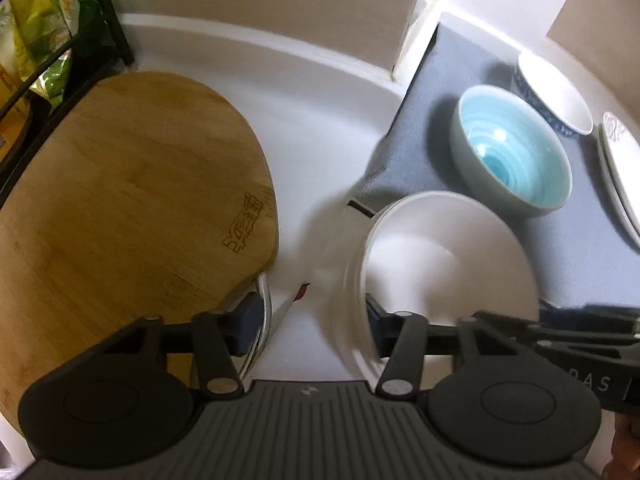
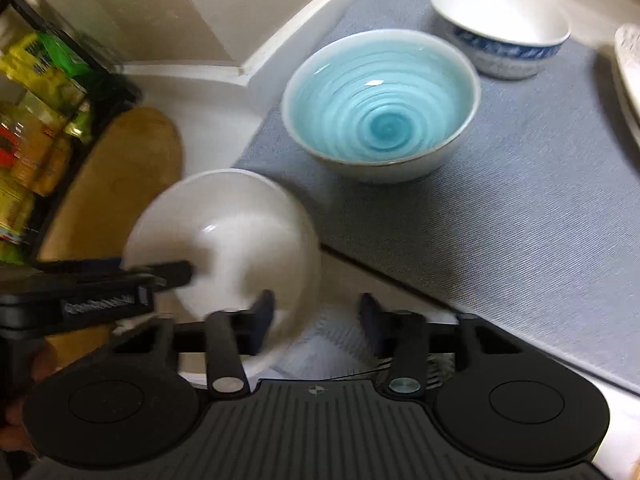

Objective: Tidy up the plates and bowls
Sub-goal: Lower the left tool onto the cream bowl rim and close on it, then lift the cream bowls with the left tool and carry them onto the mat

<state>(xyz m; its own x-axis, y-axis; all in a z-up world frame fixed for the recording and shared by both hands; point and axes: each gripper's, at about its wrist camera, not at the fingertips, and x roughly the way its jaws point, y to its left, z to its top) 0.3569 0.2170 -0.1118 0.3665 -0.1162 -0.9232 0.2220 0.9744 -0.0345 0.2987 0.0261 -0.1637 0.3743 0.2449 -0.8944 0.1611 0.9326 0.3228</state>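
Left of the white bowl [image 1: 448, 264] lies the cutting board [image 1: 132, 184]. My left tongs [image 1: 311, 316] straddle the bowl's left wall, one finger inside and one outside, slack and not yet pinching. My right tongs [image 2: 316, 308] straddle its right wall the same way, also released. Just beyond the bowl, on the grey mat [image 1: 432, 92], stands the blue bowl [image 1: 516, 156]. I think uneven squeezing on the glazed walls could tip the white bowl, letting it slide out and knock into the blue one.
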